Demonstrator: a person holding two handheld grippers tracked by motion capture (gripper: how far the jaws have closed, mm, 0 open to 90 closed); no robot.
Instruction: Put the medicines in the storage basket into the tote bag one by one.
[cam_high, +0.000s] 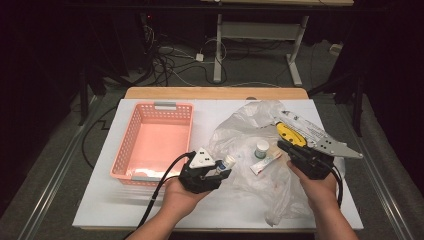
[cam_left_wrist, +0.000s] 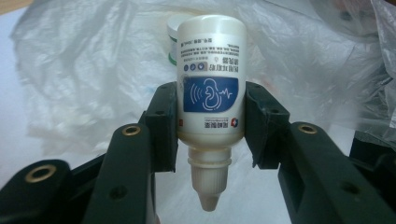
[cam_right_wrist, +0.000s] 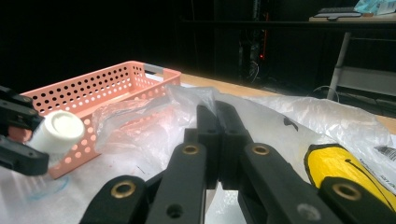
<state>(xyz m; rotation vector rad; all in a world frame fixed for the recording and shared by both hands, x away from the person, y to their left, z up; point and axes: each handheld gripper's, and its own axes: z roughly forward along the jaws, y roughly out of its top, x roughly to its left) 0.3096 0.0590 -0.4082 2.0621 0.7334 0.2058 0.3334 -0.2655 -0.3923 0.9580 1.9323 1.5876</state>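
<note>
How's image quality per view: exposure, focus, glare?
High view: table bright, surroundings near black, plastic bag slightly blown out. Left gripper view: dropper bottle sharp and its label readable, bag behind soft and overexposed. Right gripper view: dark background, shut right gripper in focus, pink basket slightly soft.

Small white dropper bottle (cam_left_wrist: 211, 116), blue label panel with an ear icon, conical nozzle cap on. Clamped at mid-body between the left gripper's (cam_left_wrist: 211, 122) jaws, nozzle pointing back toward the gripper's camera, base outward. Held just above the clear plastic bag (cam_high: 240, 132), right of the pink basket (cam_high: 127, 145).
</note>
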